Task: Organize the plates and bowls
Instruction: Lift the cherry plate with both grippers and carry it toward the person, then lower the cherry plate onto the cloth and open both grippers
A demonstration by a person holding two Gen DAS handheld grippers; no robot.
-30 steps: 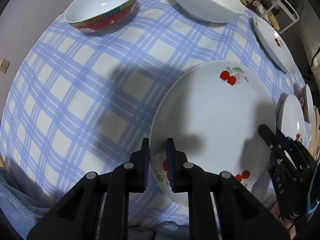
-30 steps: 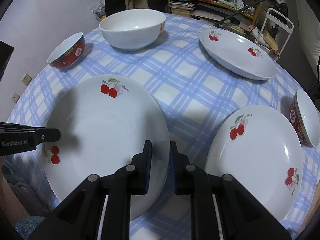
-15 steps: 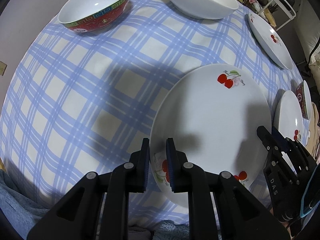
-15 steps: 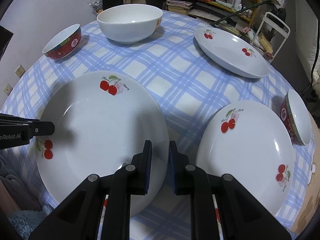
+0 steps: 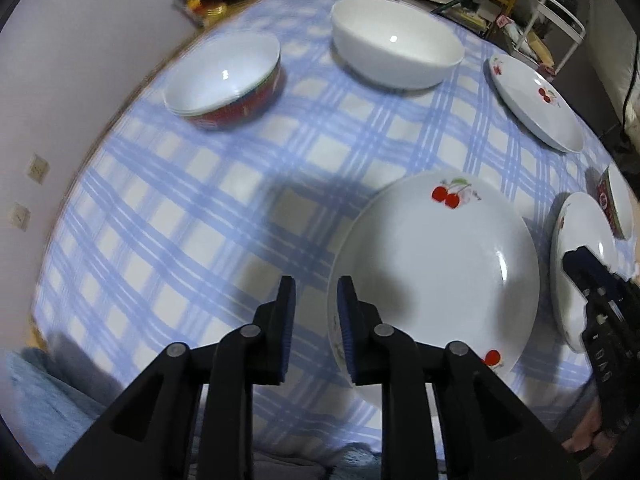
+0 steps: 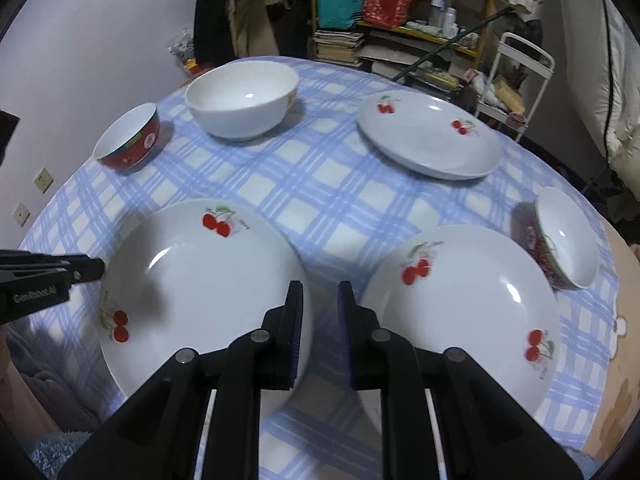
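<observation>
Landmark: the near cherry plate (image 5: 436, 272), white with red cherries, sitting at the front of the blue-checked surface (image 6: 320, 184). Everything else is placed off this one!

Left tongs (image 5: 314, 312): at the plate's left rim, pointing steeply down. Their jaws have just been opening, and now they're spread a little. The rim sits in the gap, close against the inner pad, with checked cloth showing between it and the outer pad.

Right tongs (image 6: 320, 312): over the plate's right rim, with a narrow gap between the pads. The rim runs in by the left pad, but whether they pinch it I cannot tell.

Second cherry plate (image 6: 460, 300): just beside the landmark plate on its right, flat on the cloth, rims close but apart.

Third cherry plate (image 6: 428, 136): well beyond the landmark plate, off to its far right.

Big white bowl (image 6: 240, 100): straight beyond the landmark plate at the far edge, upright.

Red-sided bowl (image 6: 128, 140): beyond the landmark plate to its far left, just left of the white bowl.

Other red-sided bowl (image 6: 564, 240): right of the landmark plate, past the second cherry plate, at the cloth's edge.
</observation>
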